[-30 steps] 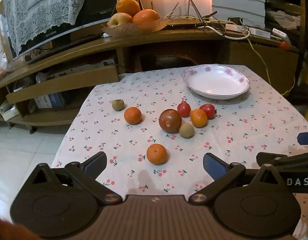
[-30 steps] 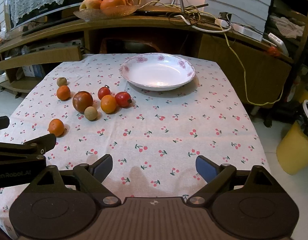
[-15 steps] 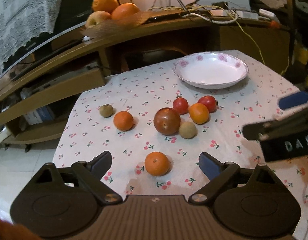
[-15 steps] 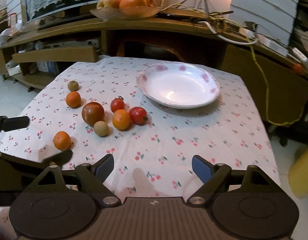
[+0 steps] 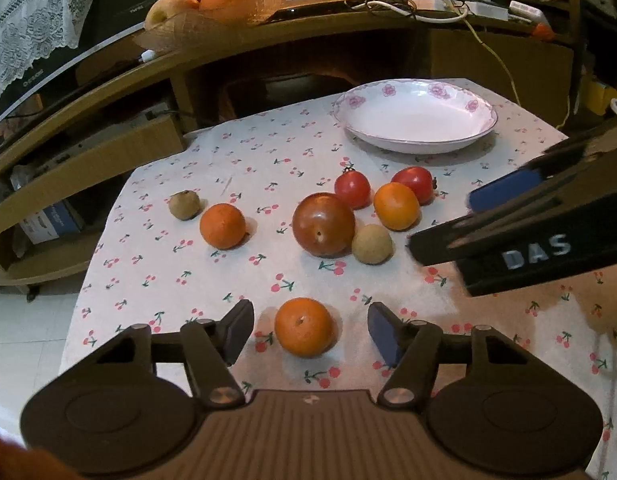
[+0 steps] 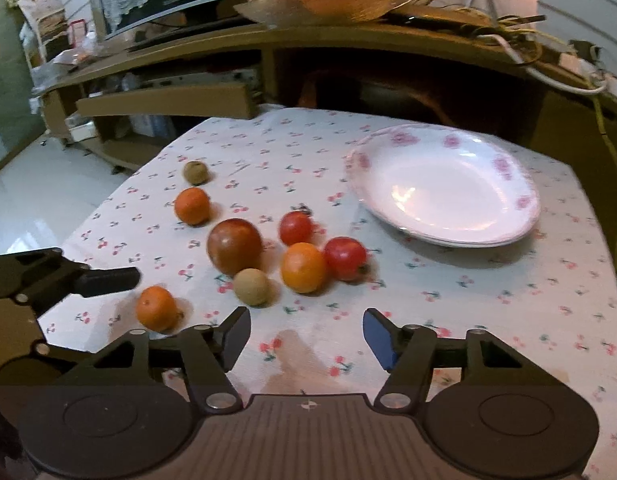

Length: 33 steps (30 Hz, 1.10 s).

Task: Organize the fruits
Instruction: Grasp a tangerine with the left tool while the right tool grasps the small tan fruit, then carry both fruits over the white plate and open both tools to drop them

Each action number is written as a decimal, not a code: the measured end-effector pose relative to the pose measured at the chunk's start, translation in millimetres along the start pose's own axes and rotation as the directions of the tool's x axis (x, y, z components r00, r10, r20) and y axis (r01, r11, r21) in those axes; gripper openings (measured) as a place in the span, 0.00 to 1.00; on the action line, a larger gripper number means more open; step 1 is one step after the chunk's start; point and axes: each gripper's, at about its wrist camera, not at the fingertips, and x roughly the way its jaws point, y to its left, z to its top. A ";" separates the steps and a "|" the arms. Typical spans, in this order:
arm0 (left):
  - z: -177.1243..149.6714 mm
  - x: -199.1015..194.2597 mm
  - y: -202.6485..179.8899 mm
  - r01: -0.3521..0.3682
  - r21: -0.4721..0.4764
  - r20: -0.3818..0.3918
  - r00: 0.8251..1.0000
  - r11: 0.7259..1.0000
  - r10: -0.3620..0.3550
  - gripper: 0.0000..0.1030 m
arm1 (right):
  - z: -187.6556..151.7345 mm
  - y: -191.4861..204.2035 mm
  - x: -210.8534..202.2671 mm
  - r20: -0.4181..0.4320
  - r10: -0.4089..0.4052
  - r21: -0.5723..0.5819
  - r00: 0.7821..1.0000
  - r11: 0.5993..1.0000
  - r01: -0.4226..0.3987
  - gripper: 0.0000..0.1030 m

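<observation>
A near orange [image 5: 304, 326] lies on the cherry-print cloth between the fingers of my left gripper [image 5: 310, 332]. Its jaws are closing, with a gap still showing on each side of the fruit. Beyond it sit a big dark red fruit [image 5: 323, 224], a tan round fruit [image 5: 372, 244], a yellow-orange fruit [image 5: 396, 206], two red tomatoes [image 5: 352, 189], another orange [image 5: 222, 226] and a small brown fruit [image 5: 184, 205]. An empty white flowered plate [image 6: 444, 184] stands at the back right. My right gripper [image 6: 307, 334] is closing over bare cloth, just short of the yellow-orange fruit [image 6: 303, 267].
A curved wooden shelf unit stands behind the table, with a basket of oranges and an apple [image 5: 212, 4] and tangled cables [image 5: 408, 0] on top. The table's left edge [image 5: 88, 280] drops to a pale tiled floor. My right gripper's body [image 5: 508, 220] reaches in beside the fruit cluster.
Both pairs of jaws have narrowed. The left gripper came forward and down until the near orange lay between its fingers. The right gripper swung left toward the fruit cluster.
</observation>
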 end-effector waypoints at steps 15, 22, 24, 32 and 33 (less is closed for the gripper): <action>-1.7 0.2 6.0 0.052 -0.029 0.001 0.999 0.998 -0.052 0.53 | 12.5 16.9 31.5 -0.044 0.115 -0.026 0.992 0.993 -0.116 0.38; -3.8 -1.3 6.9 0.054 -0.028 0.000 0.999 0.998 -0.055 0.53 | 14.2 20.2 37.6 -0.044 0.101 -0.052 0.994 0.993 -0.103 0.37; -4.2 -1.9 8.4 0.057 -0.037 -0.005 0.998 0.998 -0.057 0.53 | 14.0 20.2 37.3 -0.045 0.088 -0.059 0.995 0.994 -0.090 0.30; 0.3 0.6 12.0 0.080 -0.059 -0.032 0.996 0.995 -0.082 0.37 | 13.7 15.5 30.7 -0.053 0.079 -0.054 0.995 0.995 -0.082 0.25; 0.7 0.3 10.9 0.075 -0.053 -0.033 0.997 0.996 -0.077 0.35 | 13.7 14.9 28.6 -0.048 0.077 -0.055 0.996 0.995 -0.080 0.25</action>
